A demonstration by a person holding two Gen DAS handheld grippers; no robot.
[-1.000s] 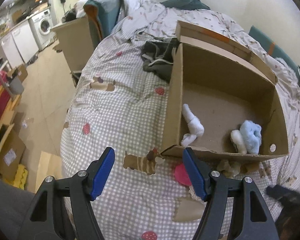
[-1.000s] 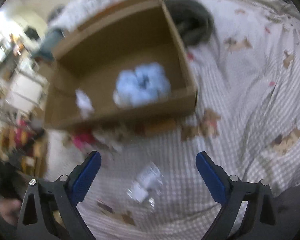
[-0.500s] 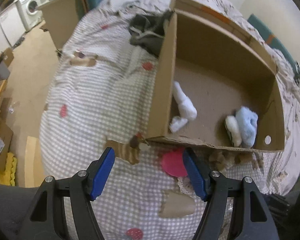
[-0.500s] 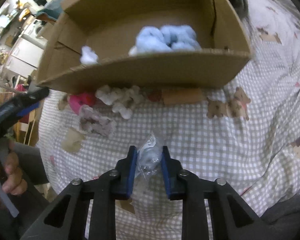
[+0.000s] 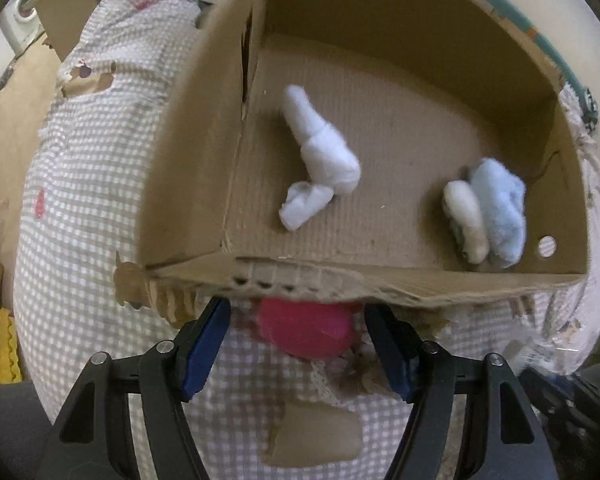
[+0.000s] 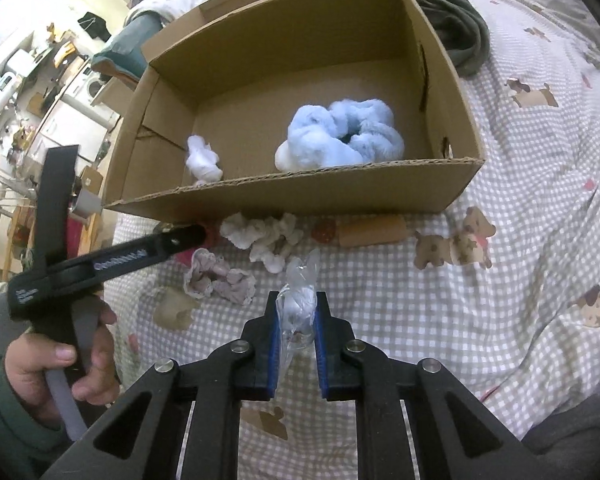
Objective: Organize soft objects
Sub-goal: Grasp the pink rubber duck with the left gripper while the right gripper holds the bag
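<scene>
cardboard is where everything is headed: the open cardboard box (image 6: 380,192) lies on the checked bed cover (image 6: 520,260), and it already holds a white rolled sock (image 5: 320,160) toward its left side and a fluffy pale blue bundle (image 6: 340,136) with a cream piece (image 5: 464,216) pressed against it near the right wall.

the right tool (image 6: 296,316) is clamped on a small clear plastic-wrapped item (image 6: 298,304), pale blue-white inside, held just above the bed in front of the box. the left tool (image 5: 296,344) has its pads apart, holding nothing, and is set either side of a pink soft piece (image 5: 308,332) that lies on the bed right at the foot of the box's near wall, partly tucked under the torn cardboard edge. whether the pads touch it yet cannot be told; they look just beside it.

two more loose pieces wait on the bed between the tools and the box: a cream fluffy scrunchie (image 6: 264,240) and a greyish crumpled one (image 6: 220,280).

so the step in hand looks like two pickups at once, one made and one about to be made. the right side next needs a lift over the near wall and a release inside, probably in the free middle of the floor. the left needs to close on the pink piece and draw it back a little before lifting, since the overhanging box edge could catch it.
</scene>
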